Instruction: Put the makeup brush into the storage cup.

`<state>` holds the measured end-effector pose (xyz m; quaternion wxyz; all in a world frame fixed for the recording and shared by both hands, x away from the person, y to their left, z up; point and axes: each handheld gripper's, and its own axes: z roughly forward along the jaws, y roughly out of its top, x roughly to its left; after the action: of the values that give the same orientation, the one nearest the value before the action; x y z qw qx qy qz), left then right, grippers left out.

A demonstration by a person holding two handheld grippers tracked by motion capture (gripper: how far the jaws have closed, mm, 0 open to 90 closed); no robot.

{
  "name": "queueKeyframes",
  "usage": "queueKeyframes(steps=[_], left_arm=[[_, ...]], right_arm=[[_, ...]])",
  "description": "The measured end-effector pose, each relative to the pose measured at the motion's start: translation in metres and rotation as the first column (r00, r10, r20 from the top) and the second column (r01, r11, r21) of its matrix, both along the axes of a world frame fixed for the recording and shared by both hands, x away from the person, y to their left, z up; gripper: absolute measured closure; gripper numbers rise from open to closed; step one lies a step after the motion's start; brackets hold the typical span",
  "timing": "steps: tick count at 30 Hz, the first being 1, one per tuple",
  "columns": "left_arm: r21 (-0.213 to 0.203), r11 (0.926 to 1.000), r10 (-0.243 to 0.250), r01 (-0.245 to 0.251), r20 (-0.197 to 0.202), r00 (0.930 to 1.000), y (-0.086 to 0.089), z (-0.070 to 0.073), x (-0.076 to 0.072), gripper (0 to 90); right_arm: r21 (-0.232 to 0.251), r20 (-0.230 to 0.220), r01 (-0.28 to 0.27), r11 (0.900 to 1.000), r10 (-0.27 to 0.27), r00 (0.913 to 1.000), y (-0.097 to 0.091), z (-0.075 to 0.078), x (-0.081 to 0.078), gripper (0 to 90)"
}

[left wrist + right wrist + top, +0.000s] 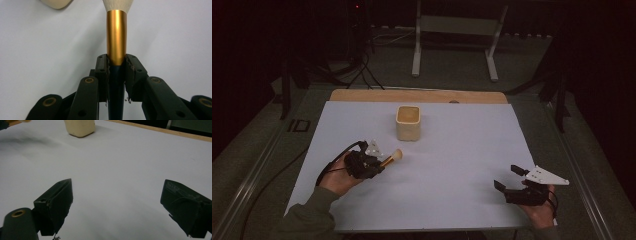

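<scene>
Nearest the camera in the left gripper view, two black jaws clamp a makeup brush (116,42) where its gold ferrule meets the dark handle, so the left claw (381,163) is closed on the brush. Its long axis runs straight out along the jaws, pale bristle head leading. From the high view, that head points up and to the right, toward the cream cup (408,122) standing upright farther back on the counter (452,165), near but clearly apart from the brush tip. The cup's open mouth faces up, so I judge the brush must tilt handle-down or head-down over it before it can drop in. The right claw (510,177) hangs wide and empty, well apart at the counter's near right; the left hand is much nearer the cup.
</scene>
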<state>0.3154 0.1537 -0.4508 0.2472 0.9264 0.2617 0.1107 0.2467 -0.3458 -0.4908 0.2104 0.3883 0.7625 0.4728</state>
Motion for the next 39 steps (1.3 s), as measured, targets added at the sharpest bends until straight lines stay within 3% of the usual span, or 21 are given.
queueKeyframes(steps=[15,25,39], left_arm=[[-0.074,0.9934,0.091,-0.087,0.052,0.9945,0.0053,0.0051,0.0029,74.8],[-0.144,0.978,0.164,-0.151,0.088,0.9825,0.0076,0.0091,0.0072,74.8],[-0.2,0.9593,0.23,-0.2,0.14,0.963,0.006,0.0092,0.0102,74.8]], right_arm=[[0.001,0.002,0.0,1.0,0.0,1.0,0.0004,0.0001,-0.0001,10.8],[0.0,0.002,-0.001,1.0,0.001,1.0,0.0006,0.0,0.0,10.8],[0.005,0.002,-0.001,1.0,0.001,1.0,0.0007,0.0004,-0.0005,10.8]])
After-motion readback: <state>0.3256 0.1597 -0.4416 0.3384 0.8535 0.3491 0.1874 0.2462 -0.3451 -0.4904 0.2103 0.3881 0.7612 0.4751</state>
